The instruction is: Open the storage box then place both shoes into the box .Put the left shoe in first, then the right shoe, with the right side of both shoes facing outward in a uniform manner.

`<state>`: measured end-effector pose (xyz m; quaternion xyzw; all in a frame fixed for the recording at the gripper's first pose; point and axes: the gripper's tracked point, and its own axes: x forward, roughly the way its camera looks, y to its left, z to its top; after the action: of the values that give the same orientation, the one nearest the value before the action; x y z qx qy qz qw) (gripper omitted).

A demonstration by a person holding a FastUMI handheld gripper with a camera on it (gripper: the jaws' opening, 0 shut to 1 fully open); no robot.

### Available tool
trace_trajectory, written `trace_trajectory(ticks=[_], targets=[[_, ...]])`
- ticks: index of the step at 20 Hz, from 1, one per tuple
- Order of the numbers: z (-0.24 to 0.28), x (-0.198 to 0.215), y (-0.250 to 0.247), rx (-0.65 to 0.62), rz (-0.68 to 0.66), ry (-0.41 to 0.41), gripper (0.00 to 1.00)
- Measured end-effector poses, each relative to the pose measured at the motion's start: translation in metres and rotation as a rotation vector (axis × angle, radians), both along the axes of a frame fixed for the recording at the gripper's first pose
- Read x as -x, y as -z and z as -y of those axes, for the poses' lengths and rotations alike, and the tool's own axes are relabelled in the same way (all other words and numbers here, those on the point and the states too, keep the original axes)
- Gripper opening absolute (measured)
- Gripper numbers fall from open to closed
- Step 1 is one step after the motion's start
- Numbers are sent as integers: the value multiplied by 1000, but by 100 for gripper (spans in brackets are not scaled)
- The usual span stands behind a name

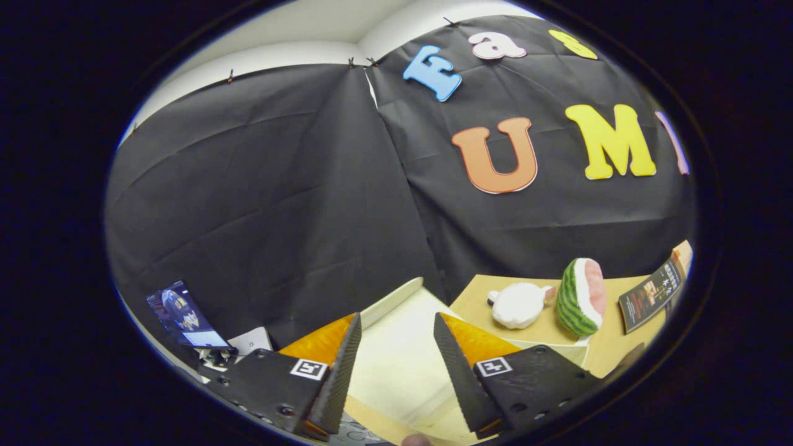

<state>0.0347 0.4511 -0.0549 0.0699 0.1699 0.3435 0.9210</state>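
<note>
My gripper (397, 317) is open, its two fingers spread wide with nothing held between them. Between and just beyond the fingers lies the pale cream storage box (396, 371), seen from close above. Its raised far edge (391, 302) runs toward the black cloth wall. I cannot tell whether the box is open or closed. A bit of a person's finger (416, 440) shows below the fingers.
The wooden table (477, 297) extends to the right of the box. On it sit a white plush toy (519, 305), a watermelon-slice toy (581, 297) and a black leaflet (650, 294). A lit phone on a stand (183, 316) is to the left of the fingers, with a white card (251, 341) beside it.
</note>
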Motion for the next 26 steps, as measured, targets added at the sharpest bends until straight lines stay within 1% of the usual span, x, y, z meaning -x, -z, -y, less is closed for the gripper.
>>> trace_trajectory(ticks=[3,4,7,10,15,19,22,26], targets=[[28,2,-15,18,90,67,92],[41,3,-19,27,122,95,95],[84,11,-27,48,181,168,95],[148,19,-27,73,208,260,96],[279,33,-14,111,192,429,96],[373,52,18,157,127,532,96],[425,57,56,176,48,570,96],[466,51,116,205,-93,566,96]])
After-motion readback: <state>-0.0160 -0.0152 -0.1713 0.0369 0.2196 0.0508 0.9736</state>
